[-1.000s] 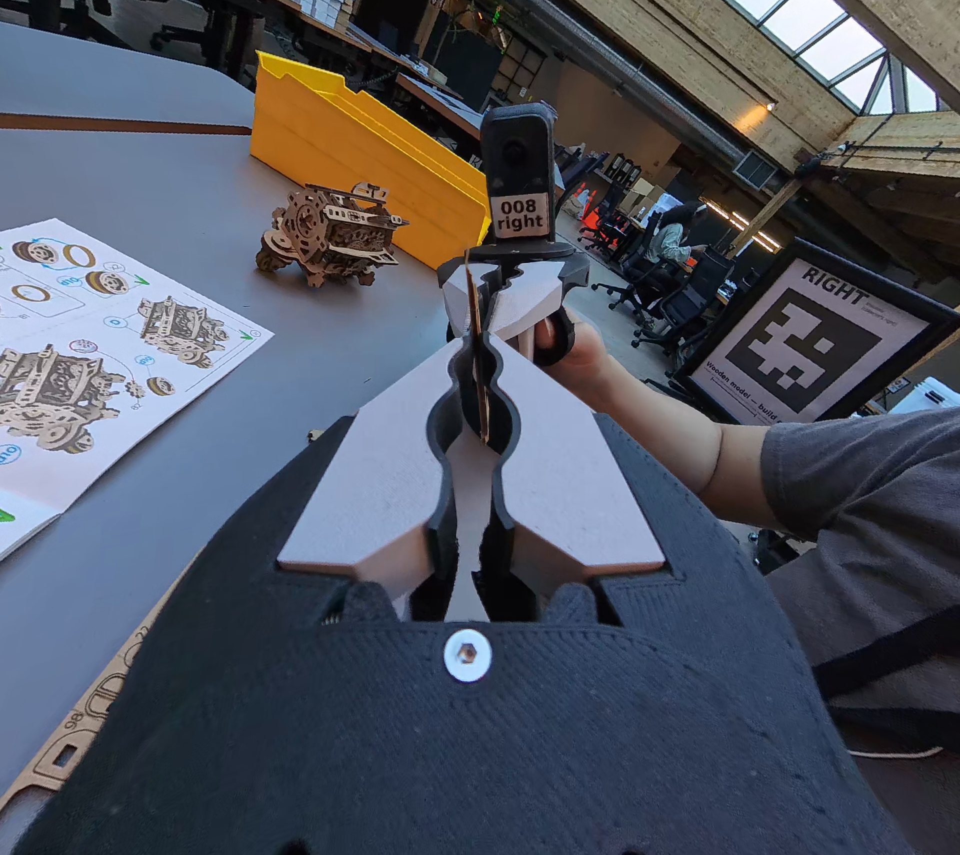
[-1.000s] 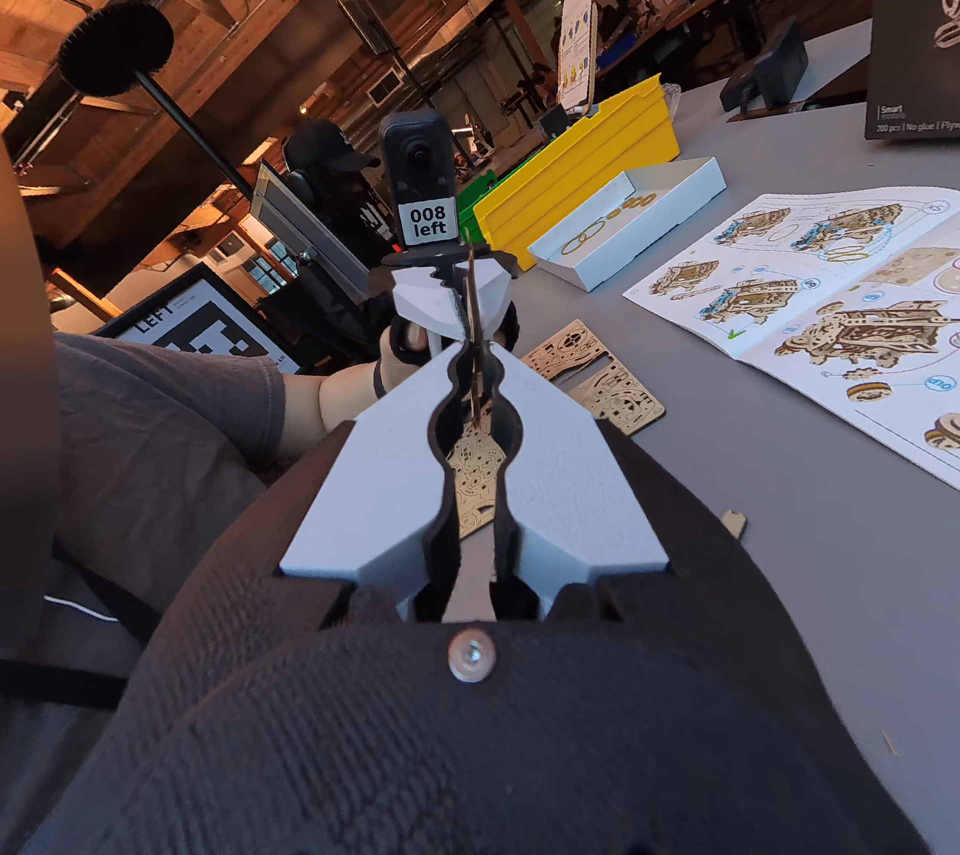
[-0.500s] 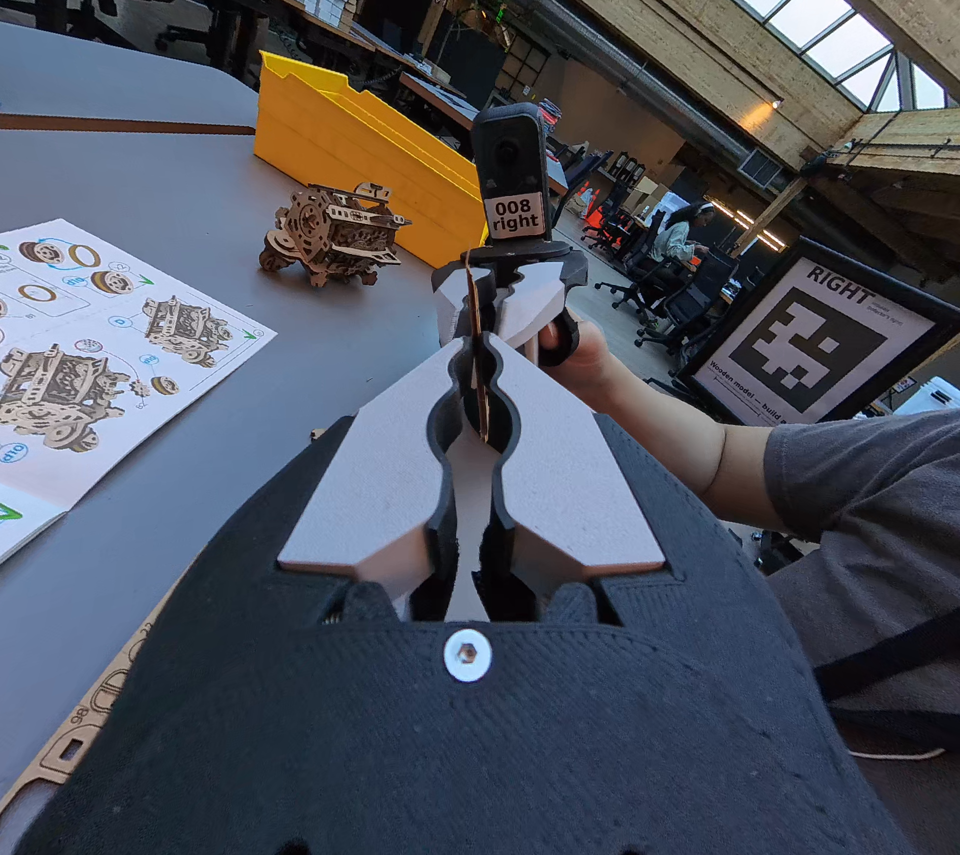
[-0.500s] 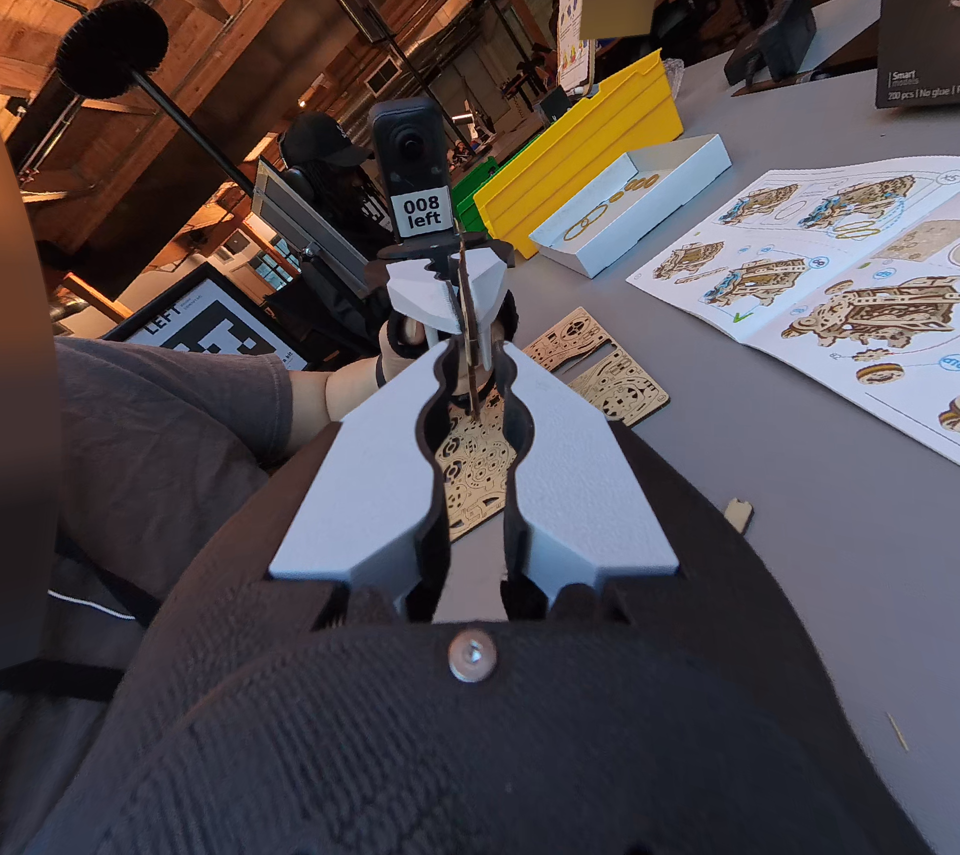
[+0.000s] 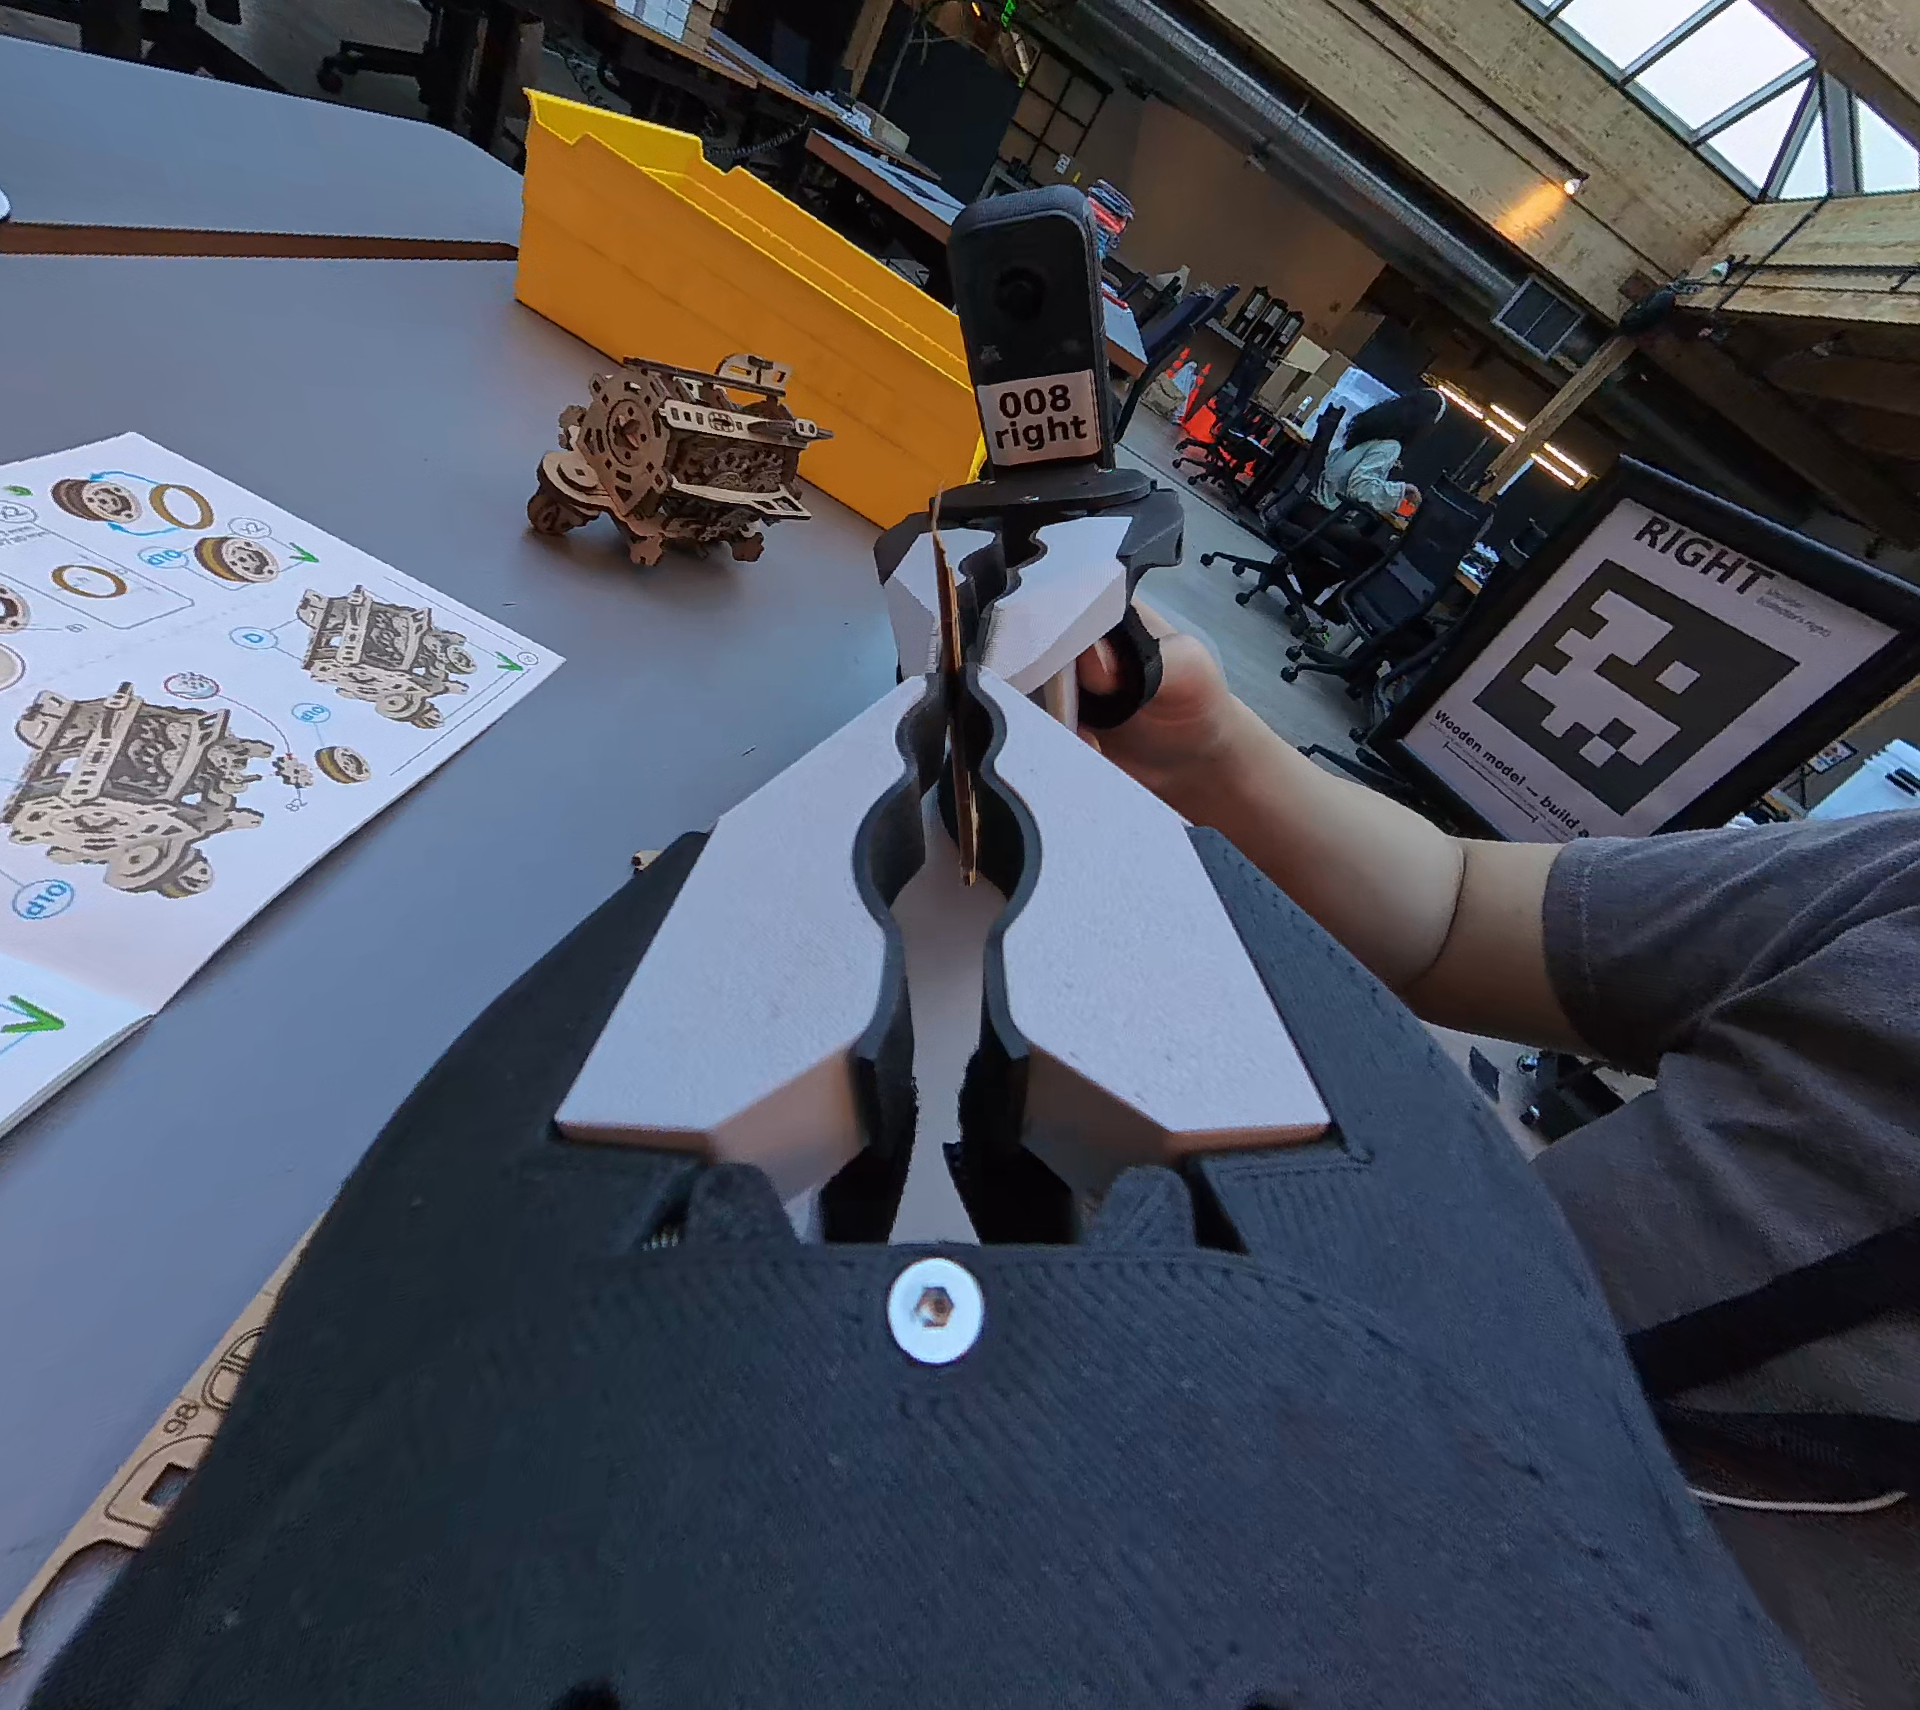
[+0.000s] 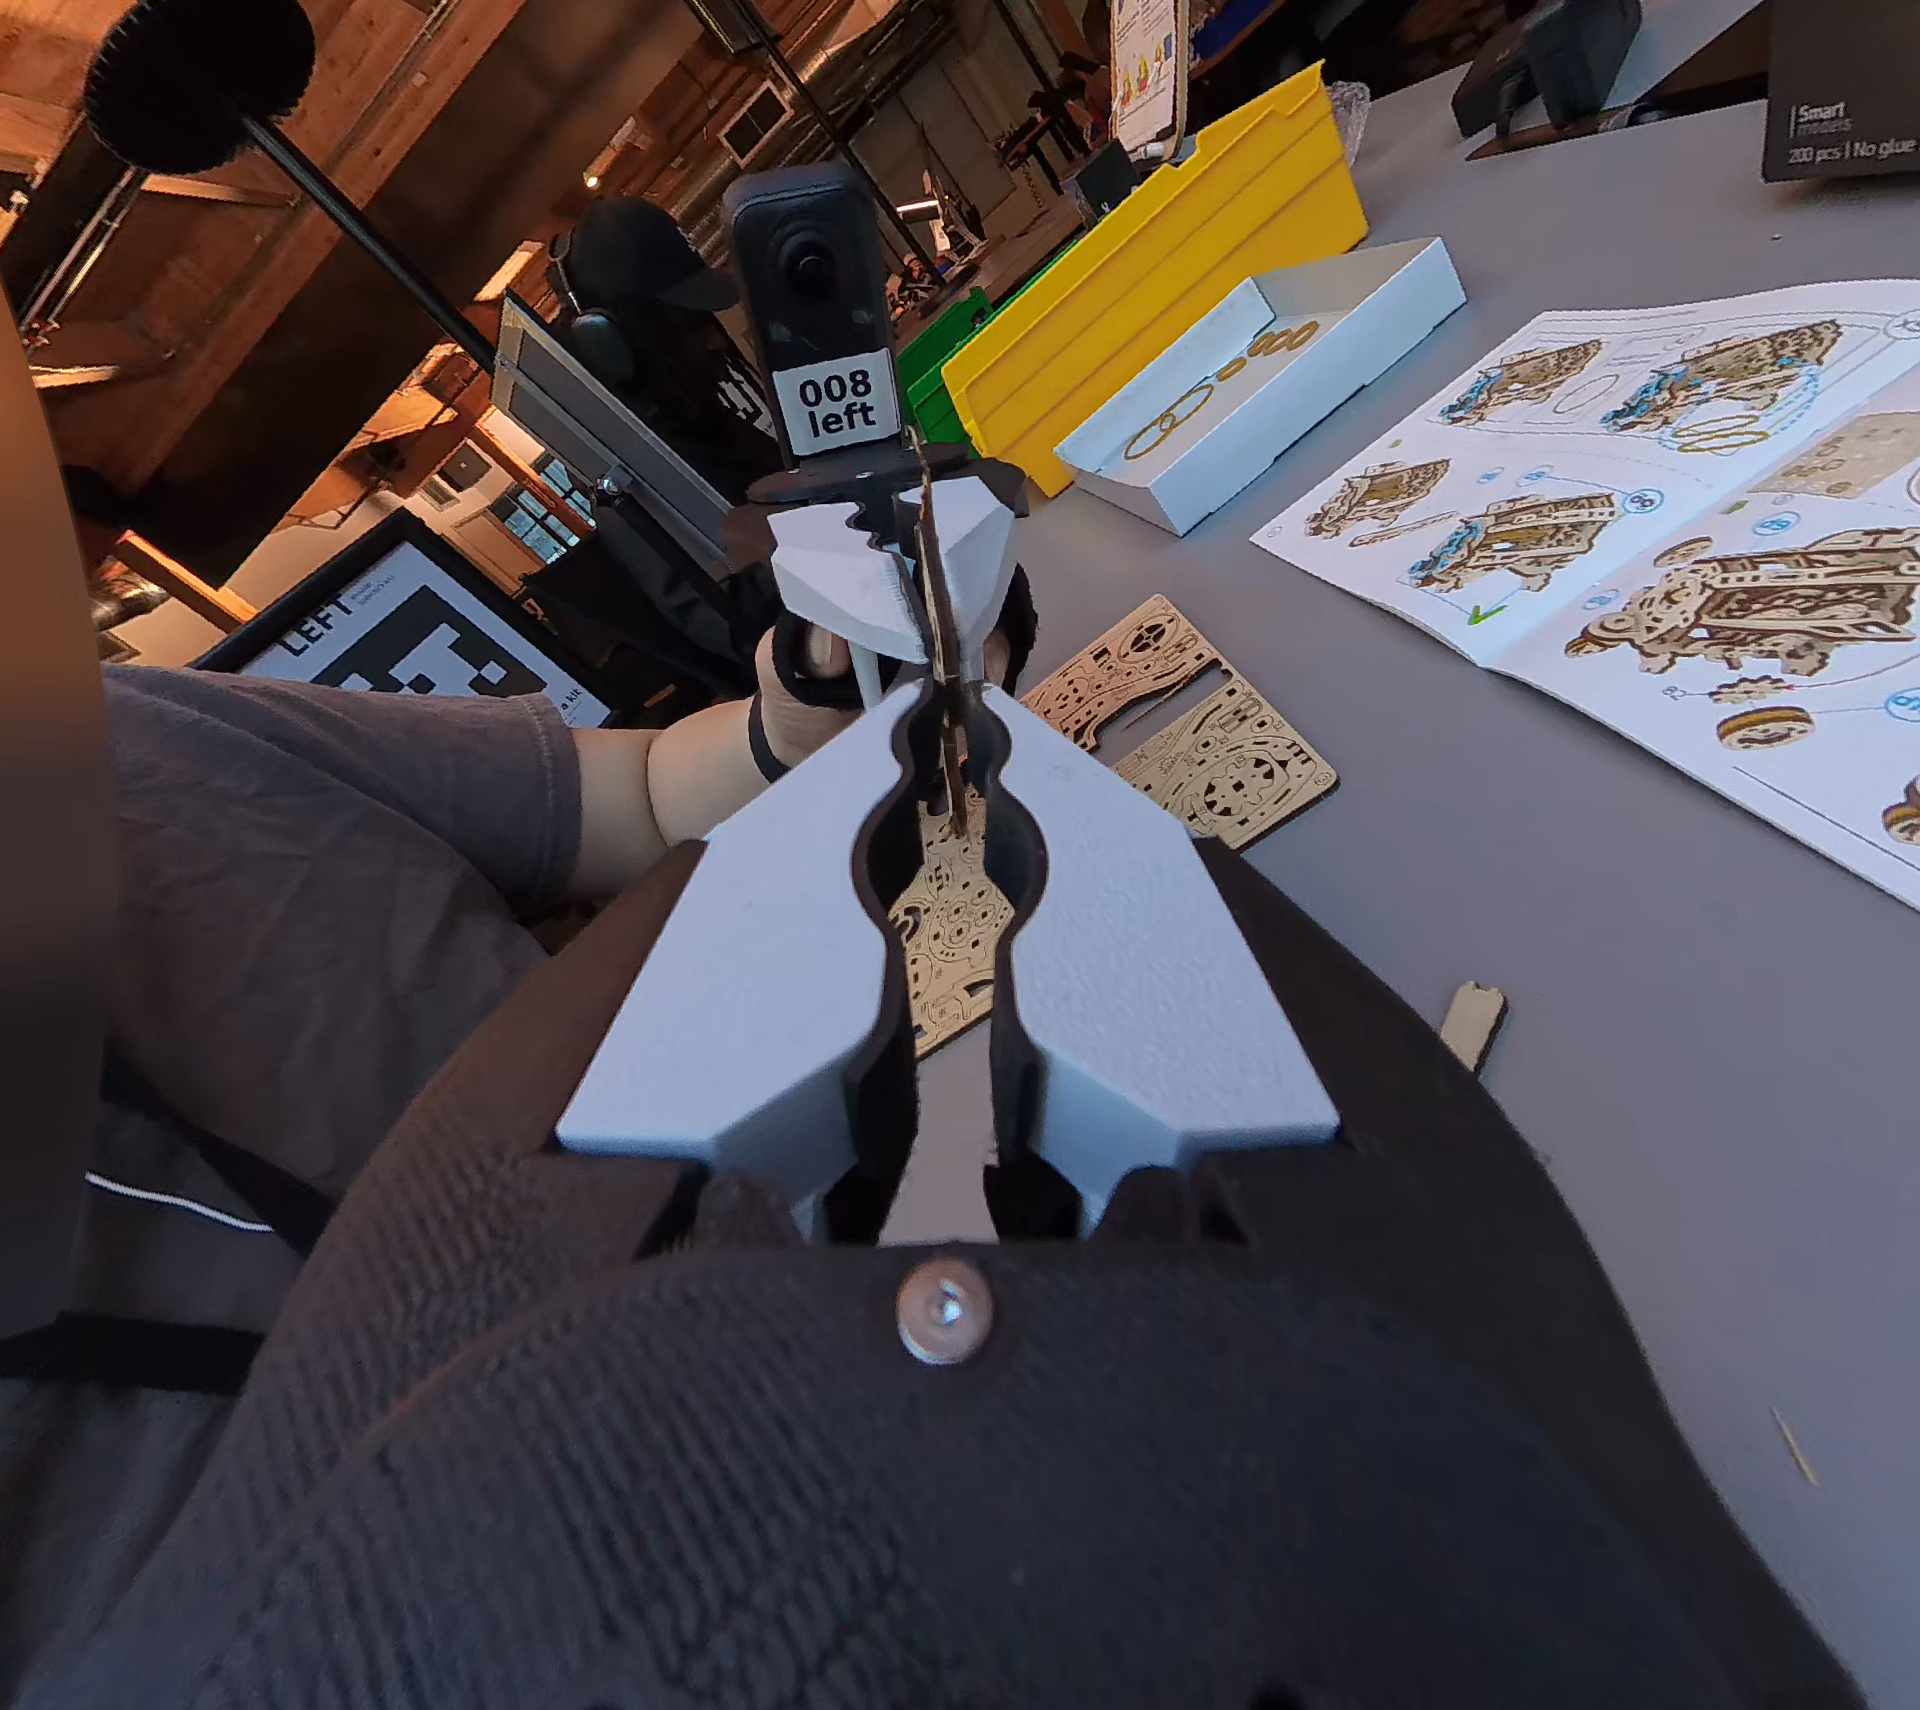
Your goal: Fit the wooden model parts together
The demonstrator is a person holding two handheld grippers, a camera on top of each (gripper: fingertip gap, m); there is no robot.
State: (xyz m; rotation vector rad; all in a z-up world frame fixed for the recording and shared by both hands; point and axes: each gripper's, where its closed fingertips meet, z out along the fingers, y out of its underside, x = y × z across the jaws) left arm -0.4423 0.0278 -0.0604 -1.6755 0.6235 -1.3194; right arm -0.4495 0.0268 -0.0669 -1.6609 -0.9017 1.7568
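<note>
A thin flat wooden part is held edge-on in the air between both grippers. My left gripper is shut on its near end. My right gripper faces it tip to tip and is shut on the far end. In the right wrist view the same wooden part runs from my right gripper to the left gripper. A partly built wooden model stands on the grey table, apart from both grippers. Flat wooden sheets of parts lie under the grippers.
An open instruction booklet lies left of the model; it also shows in the right wrist view. A yellow bin stands behind the model. A white tray holds wooden rings. A small loose wooden piece lies on the table. Less than 4 cm separates the two grippers' tips. From either gripper's tips it is about 20 cm to the partly built wooden model.
Both grippers stay shut on the wooden part. The pair has shifted slightly over the table, and the right gripper has tilted a little.
</note>
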